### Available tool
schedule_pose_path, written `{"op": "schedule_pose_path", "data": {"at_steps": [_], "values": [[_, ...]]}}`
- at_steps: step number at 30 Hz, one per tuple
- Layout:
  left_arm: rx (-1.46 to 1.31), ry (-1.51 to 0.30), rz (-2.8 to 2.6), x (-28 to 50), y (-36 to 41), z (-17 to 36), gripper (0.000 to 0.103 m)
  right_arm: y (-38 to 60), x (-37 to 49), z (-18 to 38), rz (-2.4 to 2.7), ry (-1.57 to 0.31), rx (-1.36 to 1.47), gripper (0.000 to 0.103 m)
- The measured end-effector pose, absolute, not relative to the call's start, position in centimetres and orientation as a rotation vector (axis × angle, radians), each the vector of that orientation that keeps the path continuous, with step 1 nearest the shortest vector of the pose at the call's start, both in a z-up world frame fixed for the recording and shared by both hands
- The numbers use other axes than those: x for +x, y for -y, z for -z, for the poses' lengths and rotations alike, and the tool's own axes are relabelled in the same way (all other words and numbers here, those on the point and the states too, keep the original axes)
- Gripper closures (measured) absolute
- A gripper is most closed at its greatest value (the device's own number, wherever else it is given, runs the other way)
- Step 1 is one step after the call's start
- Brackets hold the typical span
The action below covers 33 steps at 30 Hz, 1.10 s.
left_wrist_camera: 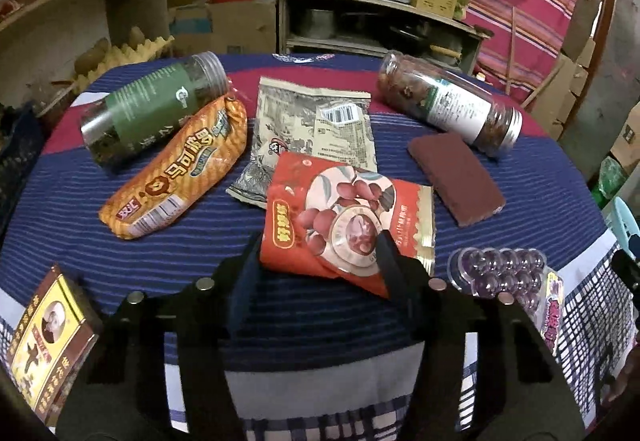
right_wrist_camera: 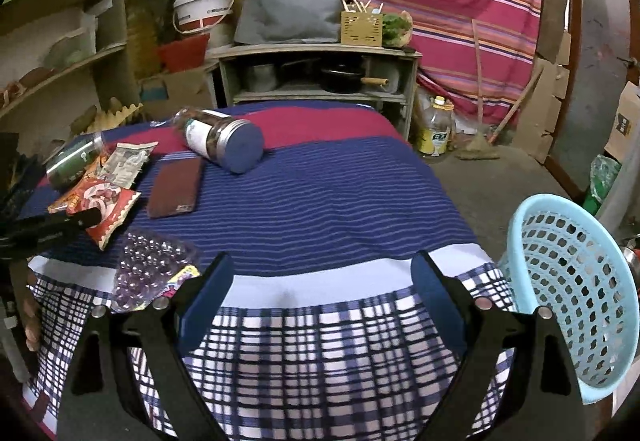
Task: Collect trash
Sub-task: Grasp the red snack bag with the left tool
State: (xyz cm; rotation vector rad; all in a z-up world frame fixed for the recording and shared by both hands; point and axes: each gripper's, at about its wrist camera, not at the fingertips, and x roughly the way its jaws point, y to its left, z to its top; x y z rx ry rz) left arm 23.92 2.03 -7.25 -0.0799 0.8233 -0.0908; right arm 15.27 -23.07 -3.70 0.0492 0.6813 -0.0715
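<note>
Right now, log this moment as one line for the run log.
left gripper: open around red snack packet, not closed | right gripper: open, empty | blue basket: beside table, right | packet not collected

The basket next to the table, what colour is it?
Light blue, with a perforated wall; the basket shows best in the right wrist view.

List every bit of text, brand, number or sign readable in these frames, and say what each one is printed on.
Little reads cleanly.
Orange snack bag: large Chinese brand characters, seen upside down, not reliably legible.
Red snack packet, between the left gripper fingers: yellow Chinese label, too blurred.
Grey wrapper: barcode, digits too small.
Yellow box: Chinese text, blurred.
Green-label jar: logo only.
White-label jar: fine print unreadable.
White bucket: unreadable.
</note>
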Motion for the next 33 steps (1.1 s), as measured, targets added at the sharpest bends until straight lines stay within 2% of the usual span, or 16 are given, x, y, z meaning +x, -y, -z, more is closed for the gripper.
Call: {"op": "schedule_pose_path", "data": {"at_steps": [5, 7, 26, 33], "values": [[-0.113, -0.806, 0.102, 23.7, -2.5, 7.1, 0.065, 22.1, 15.4, 3.9, 0.069, -0.688, 0.050, 0.015], [-0.124, -0.805, 0.098, 23.7, -2.7, 7.1, 0.084, 21.8, 15.5, 3.9, 0.066, -0.691, 0.049, 0.015], [-0.096, -0.628, 0.019, 19.5, -8.6, 3.1, 0.086, 16.9, 16.7, 4.3, 0.012, -0.705, 0.003, 0.015], [-0.155, -0.605, -0.036, 19.6, -12.0, 3.6, 0.086, 13.3, 19.1, 4.3, -0.048, -0.705, -0.026, 0.015]]}}
